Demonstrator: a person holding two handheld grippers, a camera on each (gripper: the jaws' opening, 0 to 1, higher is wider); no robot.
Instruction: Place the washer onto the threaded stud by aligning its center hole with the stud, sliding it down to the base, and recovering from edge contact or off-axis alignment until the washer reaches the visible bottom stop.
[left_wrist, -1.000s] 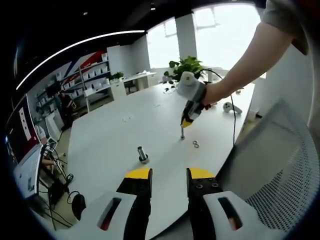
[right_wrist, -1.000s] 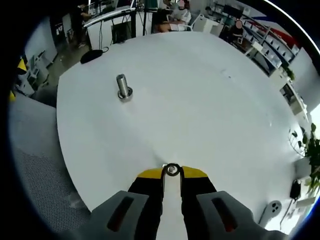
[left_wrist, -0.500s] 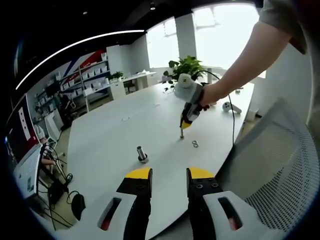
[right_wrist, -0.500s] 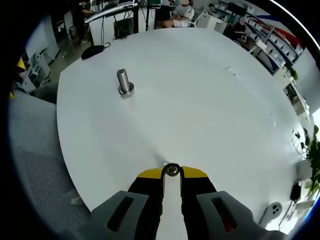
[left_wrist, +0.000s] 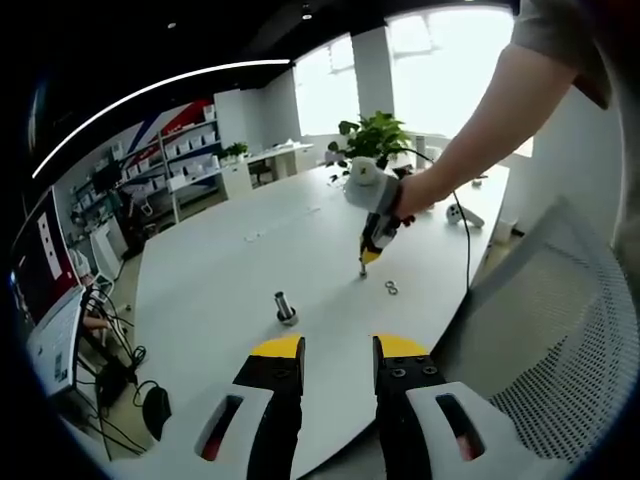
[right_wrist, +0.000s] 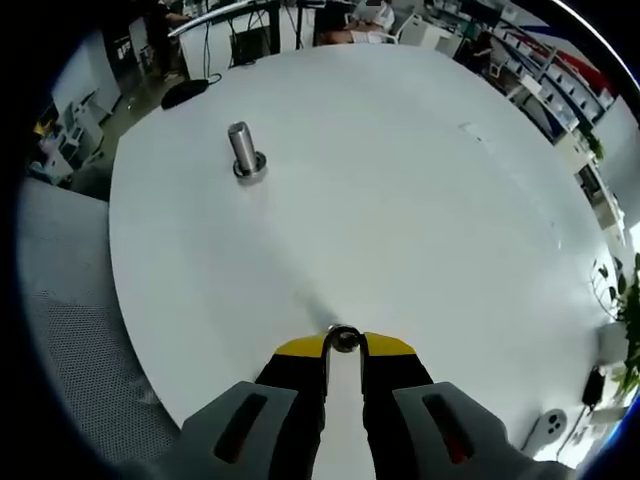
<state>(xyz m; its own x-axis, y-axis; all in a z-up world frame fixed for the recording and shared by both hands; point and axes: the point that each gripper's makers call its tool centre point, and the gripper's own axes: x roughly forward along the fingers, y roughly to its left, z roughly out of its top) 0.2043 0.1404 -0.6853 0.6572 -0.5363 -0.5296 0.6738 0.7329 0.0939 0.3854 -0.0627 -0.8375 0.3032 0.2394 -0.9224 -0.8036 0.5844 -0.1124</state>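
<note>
A short metal threaded stud (left_wrist: 286, 308) stands upright on its round base on the white table (left_wrist: 230, 270); the right gripper view has the stud (right_wrist: 243, 152) at upper left. My right gripper (right_wrist: 343, 346) is shut on a small metal washer (right_wrist: 343, 338), pinched between its yellow tips above the table and well short of the stud. From the left gripper view, a person's arm holds the right gripper (left_wrist: 364, 258) pointing down, to the right of the stud. My left gripper (left_wrist: 339, 350) hangs open over the near table edge, holding nothing.
Two loose washers (left_wrist: 391, 289) lie on the table by the right gripper. A mesh chair (left_wrist: 560, 330) stands at the table's right edge, a white device (left_wrist: 460, 213) with a cable and a potted plant (left_wrist: 375, 135) farther back. Shelves and desks line the room.
The right gripper with the washer has drifted slightly left, toward the stud's side. The left gripper has stayed put.
</note>
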